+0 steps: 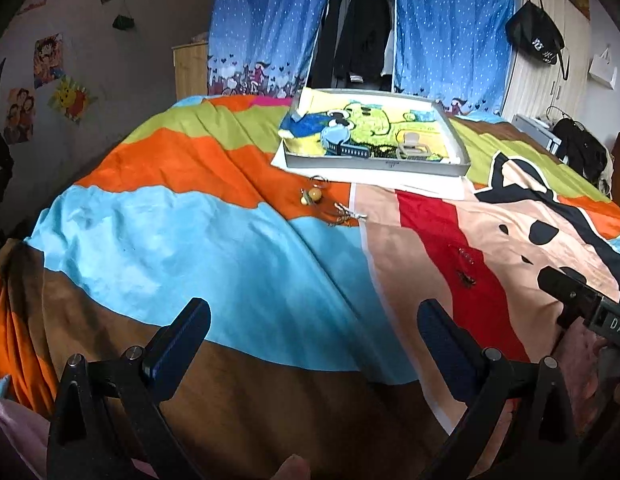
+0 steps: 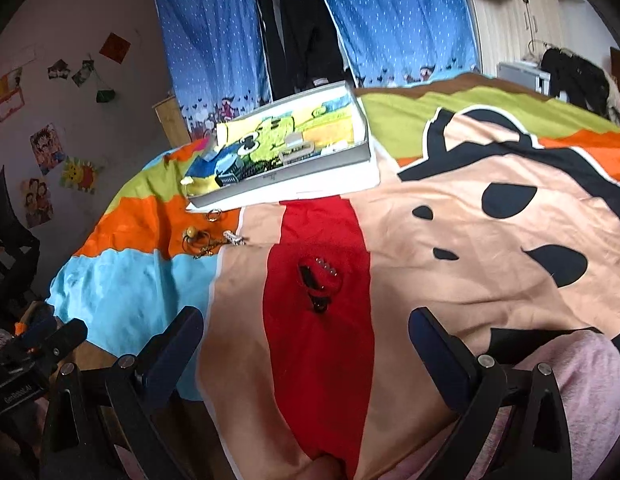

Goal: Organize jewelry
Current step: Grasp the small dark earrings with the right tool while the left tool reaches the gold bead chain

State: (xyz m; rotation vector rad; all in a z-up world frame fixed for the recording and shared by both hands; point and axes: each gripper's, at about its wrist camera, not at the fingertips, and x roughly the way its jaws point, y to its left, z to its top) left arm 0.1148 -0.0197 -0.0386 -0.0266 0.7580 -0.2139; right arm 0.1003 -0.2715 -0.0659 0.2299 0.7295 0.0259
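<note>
Nearest the left wrist camera, the left gripper [image 1: 314, 332] hangs spread and empty over a striped cartoon bedspread [image 1: 190, 240]; far ahead a grey tray [image 1: 374, 166] holds a beige hair claw [image 1: 410, 148], with a yellow bead charm [image 1: 312, 196] lying before it and blue dotted curtains [image 1: 266, 20] behind. From the right wrist, the right gripper [image 2: 306, 332] is likewise spread and empty, and what seems a dark beaded bracelet [image 2: 320, 284] lies on the red stripe just ahead of its fingertips.

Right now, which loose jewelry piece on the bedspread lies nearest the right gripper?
The dark beaded piece on the red stripe, ahead of the open right gripper; the yellow-bead cluster lies farther left on orange.
</note>
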